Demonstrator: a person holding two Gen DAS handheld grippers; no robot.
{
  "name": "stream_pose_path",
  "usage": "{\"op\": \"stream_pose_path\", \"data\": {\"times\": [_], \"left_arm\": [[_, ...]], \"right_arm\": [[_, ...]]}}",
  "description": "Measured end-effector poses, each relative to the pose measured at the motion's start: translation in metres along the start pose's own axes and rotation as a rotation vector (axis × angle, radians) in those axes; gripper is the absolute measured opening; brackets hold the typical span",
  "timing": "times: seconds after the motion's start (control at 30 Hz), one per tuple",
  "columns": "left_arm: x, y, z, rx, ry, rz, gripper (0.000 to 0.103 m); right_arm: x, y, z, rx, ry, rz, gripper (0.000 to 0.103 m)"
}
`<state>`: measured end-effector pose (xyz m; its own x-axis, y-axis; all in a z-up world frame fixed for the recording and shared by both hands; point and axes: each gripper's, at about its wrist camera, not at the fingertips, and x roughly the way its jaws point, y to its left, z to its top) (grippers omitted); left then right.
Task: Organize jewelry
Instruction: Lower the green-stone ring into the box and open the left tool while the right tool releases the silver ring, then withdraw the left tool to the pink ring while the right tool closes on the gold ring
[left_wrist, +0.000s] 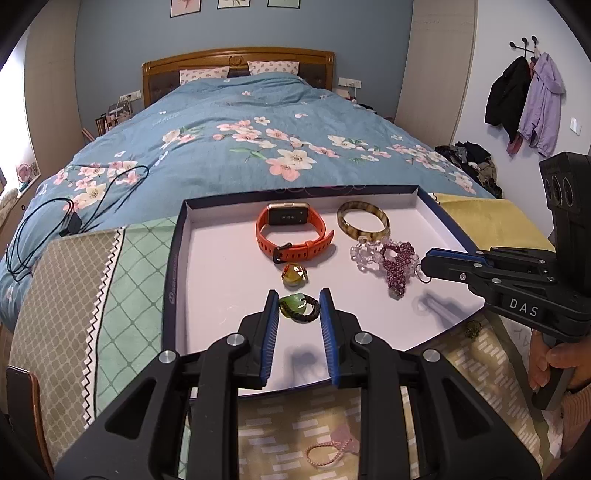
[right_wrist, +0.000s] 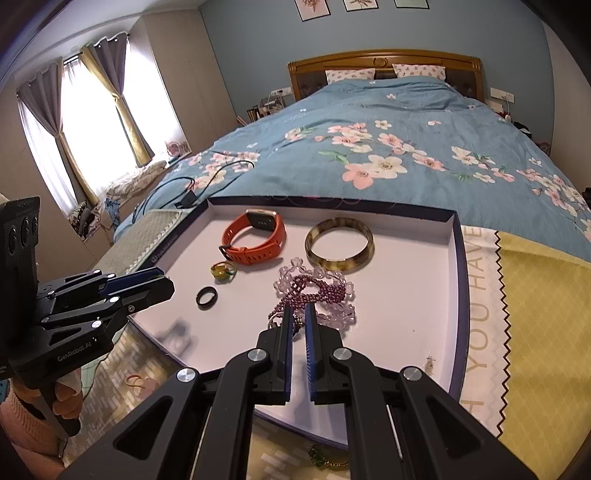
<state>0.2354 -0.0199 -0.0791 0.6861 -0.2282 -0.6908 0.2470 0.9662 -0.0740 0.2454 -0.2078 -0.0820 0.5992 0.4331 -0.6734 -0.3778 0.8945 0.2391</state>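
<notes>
Jewelry (left_wrist: 295, 240) flat in white tray (left_wrist: 221, 280)

The tray (left_wrist: 177, 258) has bare floor along its left side and near right corner. Across the far end sit the orange watch (left_wrist: 291, 236) and the bangle (left_wrist: 363, 220); the beaded bracelets (left_wrist: 384, 258) crowd the right-middle, with an amber ring (left_wrist: 293, 275) and a dark ring (right_wrist: 207, 296) at centre. Raised tray walls rim every side.

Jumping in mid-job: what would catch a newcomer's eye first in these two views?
The orange watch at the back of the white tray, with the amber bangle to its right. Nearer, a tangle of purple beads and clear beads, where the right gripper is shut. The left gripper frames a dark ring with a green stone. Behind it all lies the floral blue bedspread.
</notes>
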Motion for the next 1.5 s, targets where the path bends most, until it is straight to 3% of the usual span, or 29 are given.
{"op": "stream_pose_path", "data": {"times": [0.47, 0.6, 0.73, 0.9, 1.2, 1.5], "left_arm": [[0.024, 0.009, -0.004, -0.042, 0.059, -0.012, 0.025], [0.009, 0.014, -0.004, -0.06, 0.016, -0.01, 0.036], [-0.018, 0.02, -0.009, -0.057, -0.029, -0.042, 0.037], [-0.049, 0.019, -0.029, -0.008, -0.057, -0.062, 0.04], [-0.061, 0.014, -0.069, 0.05, 0.011, -0.092, 0.043], [-0.052, 0.003, -0.073, 0.095, 0.057, -0.096, 0.045]], "right_arm": [[0.013, -0.004, -0.004, 0.014, 0.041, -0.02, 0.007], [-0.002, -0.005, -0.004, 0.022, 0.005, -0.024, 0.01], [-0.028, -0.004, -0.008, 0.014, -0.046, -0.015, 0.023], [-0.059, -0.004, -0.026, 0.003, -0.073, -0.001, 0.024], [-0.063, -0.006, -0.07, -0.008, 0.024, -0.034, 0.024], [-0.043, -0.01, -0.067, 0.018, 0.053, -0.051, 0.025]]}}
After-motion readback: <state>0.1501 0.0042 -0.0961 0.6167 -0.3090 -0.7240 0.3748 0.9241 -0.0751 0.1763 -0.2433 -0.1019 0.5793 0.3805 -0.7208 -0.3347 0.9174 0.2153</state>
